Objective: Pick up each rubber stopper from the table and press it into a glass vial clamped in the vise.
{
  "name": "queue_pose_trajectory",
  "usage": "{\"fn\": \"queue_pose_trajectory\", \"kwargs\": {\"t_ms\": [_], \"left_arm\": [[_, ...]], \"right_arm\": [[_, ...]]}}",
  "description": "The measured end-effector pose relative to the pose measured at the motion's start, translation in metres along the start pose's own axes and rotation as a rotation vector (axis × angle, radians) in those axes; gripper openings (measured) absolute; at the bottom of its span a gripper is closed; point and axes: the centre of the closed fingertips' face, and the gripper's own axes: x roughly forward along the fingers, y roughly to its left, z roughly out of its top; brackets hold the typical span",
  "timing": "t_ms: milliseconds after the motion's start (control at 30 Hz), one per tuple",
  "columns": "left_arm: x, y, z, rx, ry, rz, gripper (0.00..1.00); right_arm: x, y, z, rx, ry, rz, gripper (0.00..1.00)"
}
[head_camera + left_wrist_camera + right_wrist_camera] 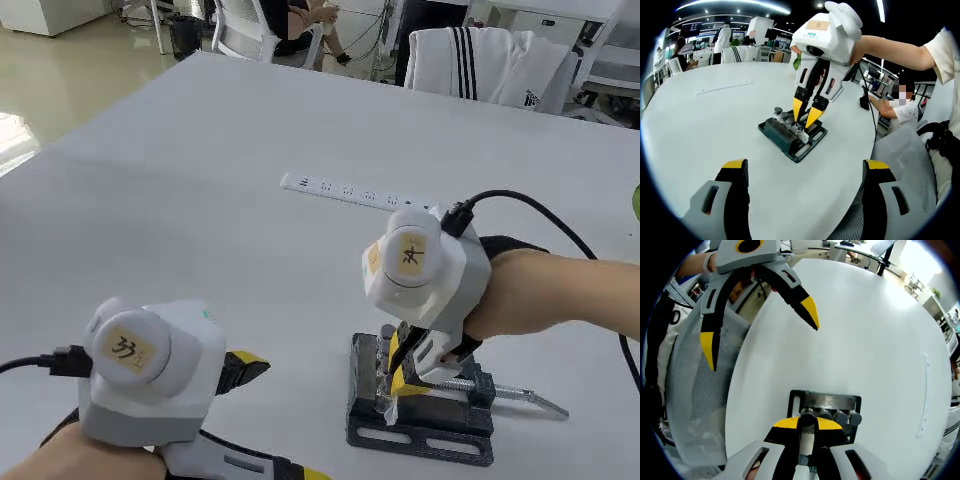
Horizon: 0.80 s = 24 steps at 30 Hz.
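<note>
A power strip (345,189) lies well behind the vise (420,432). My right gripper (806,423) pinches the dark end stopper (807,417) in the vise's row of vials (785,119). My left gripper (805,163) gapes, apart.

On the desk (200,200), front right: vise (420,435), row of vials (784,116) clamped in it. Above the vise: right tool (805,114), end stopper (807,417) between its tips. Left of the vise, well apart: left tool (802,167). Behind the vise, farther back on the desk: power strip (345,190).
</note>
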Motion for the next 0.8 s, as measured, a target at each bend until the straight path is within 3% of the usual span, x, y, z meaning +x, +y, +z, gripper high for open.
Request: {"fn": "queue_pose_trajectory", "kwargs": {"t_ms": [800], "left_arm": [[0.0006,-0.0002,0.0004,-0.003,-0.003,-0.001,0.94]], "right_arm": [[0.003,-0.0012,0.0019,0.015,0.048,0.011,0.05]]}}
